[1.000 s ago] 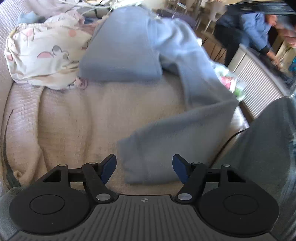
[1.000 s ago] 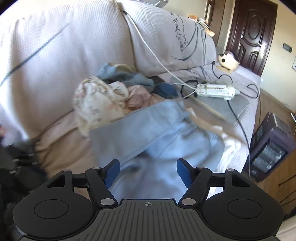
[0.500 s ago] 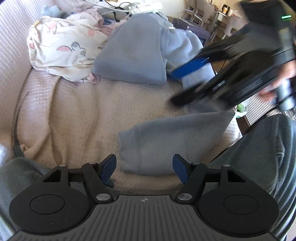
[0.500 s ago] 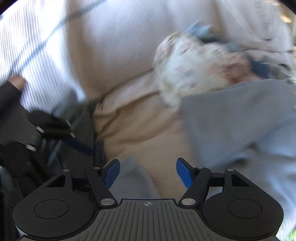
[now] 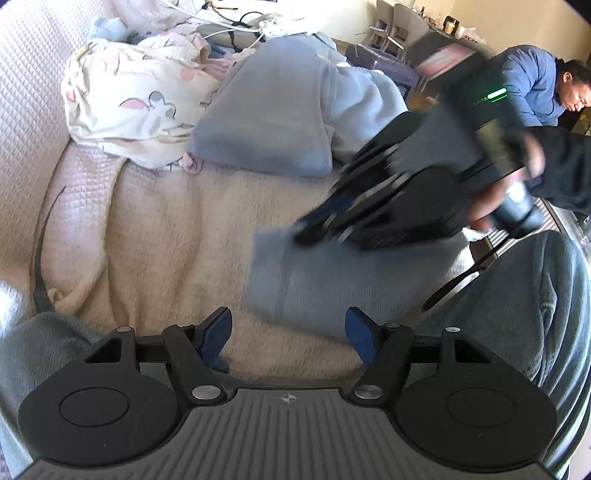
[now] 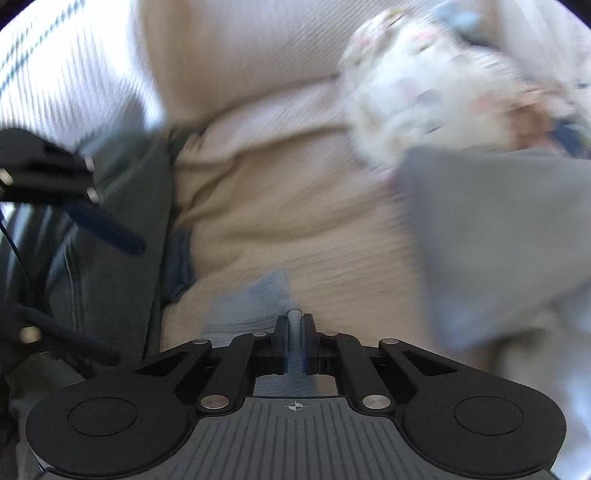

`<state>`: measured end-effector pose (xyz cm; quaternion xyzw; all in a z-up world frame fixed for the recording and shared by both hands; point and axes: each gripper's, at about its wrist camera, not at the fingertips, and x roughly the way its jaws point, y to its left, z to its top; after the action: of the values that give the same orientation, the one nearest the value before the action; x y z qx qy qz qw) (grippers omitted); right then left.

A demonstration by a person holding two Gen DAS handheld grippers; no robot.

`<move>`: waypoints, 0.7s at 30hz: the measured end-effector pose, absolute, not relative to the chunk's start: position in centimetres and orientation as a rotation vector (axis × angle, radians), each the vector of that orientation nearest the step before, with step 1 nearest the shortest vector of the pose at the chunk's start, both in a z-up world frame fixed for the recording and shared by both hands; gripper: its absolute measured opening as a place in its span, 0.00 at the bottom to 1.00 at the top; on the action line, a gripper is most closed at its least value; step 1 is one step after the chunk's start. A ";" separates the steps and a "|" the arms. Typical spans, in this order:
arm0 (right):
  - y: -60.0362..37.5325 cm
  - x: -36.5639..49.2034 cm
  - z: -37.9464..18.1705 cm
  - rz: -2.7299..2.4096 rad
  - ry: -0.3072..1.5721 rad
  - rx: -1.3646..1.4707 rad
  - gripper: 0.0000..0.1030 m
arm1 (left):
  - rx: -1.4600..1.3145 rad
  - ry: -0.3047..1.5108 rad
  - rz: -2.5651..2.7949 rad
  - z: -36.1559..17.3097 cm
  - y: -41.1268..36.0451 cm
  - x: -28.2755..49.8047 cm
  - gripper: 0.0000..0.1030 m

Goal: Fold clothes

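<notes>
Since half a second ago my right tongs (image 6: 294,341) have gone from spread to clamped: the black fingers now pinch a ribbed fold of the blue-grey sweater (image 5: 332,280), seen between the pads in the right wrist view. In the left wrist view the right tongs (image 5: 314,230) sit blurred over the cuffed sleeve end, which has shifted right across the sofa.

Left tongs (image 5: 288,338): apart, blue-padded fingers wide, holding nothing, hovering above the sofa cover (image 5: 166,240) just short of the sleeve's banded cuff.

Sweater: soft fleecy knit, body heaped at the back, one sleeve stretched forward and flat along the seat toward me. In the right wrist view its body shows as a blurred grey slab (image 6: 498,236) on the right.

Sofa cover: beige, waffle-textured, rumpled in long soft ridges.

Cream floral garment (image 5: 136,107): crumpled lump, pink and grey print, touching the sweater's left edge.

White cables and a power strip (image 5: 284,24) lie behind the pile.

A person in a blue jacket (image 5: 535,85) bends at far right.
</notes>
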<state>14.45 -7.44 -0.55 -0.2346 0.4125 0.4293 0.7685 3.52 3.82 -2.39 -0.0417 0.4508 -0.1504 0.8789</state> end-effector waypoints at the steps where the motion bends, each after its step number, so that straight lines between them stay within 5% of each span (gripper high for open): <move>1: -8.0 14.4 -0.1 0.917 0.881 -0.501 0.06 | -0.084 0.935 -0.319 -2.3 3.6 3.7 0.63; 7: -14.7 13.0 6.7 0.717 0.717 -0.410 0.05 | -0.044 0.844 -0.454 -1.1 1.7 6.1 0.64; 12: -20.3 11.6 12.5 0.530 0.564 -0.374 0.05 | 0.001 0.718 -0.659 1.0 -0.2 10.0 0.77; 21: -25.0 10.8 17.1 0.388 0.441 -0.332 0.05 | 0.379 0.573 -0.947 1.1 -5.8 15.9 0.80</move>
<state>10.76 -25.03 17.10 -0.1629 0.2162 0.1906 0.9436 15.86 -5.77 1.10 0.1787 0.2702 -0.4468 0.8339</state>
